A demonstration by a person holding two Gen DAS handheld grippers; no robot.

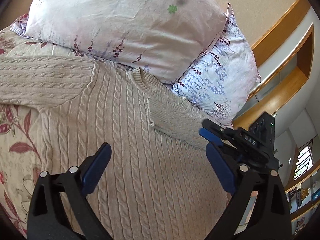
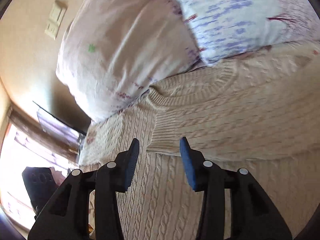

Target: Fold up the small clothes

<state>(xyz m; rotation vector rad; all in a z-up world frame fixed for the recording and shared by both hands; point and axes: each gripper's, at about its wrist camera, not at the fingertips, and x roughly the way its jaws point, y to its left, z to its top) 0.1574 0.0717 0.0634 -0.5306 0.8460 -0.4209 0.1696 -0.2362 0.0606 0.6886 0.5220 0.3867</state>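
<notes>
Two grippers over one beige cable-knit sweater, spread on a floral bedspread with its collar against two pillows.

Left gripper: jaws wide, nothing between the pads, hanging above the sweater body.

Right gripper: jaws partly apart, empty; right sleeve lies folded across the chest, its ribbed cuff just beyond the fingertips.

Left sleeve is still out flat to the side.

Step, as I read it: right sleeve is in, left one comes next.

- Pinch the left cuff through both layers.
- Carry it low across the chest.
- Lay it square over the first sleeve.
- Keep the free gripper on the shoulder so the knit does not drag.

Writing: embossed marks on the right gripper's body, seen from the left wrist; not legible. No garment label seen.
</notes>
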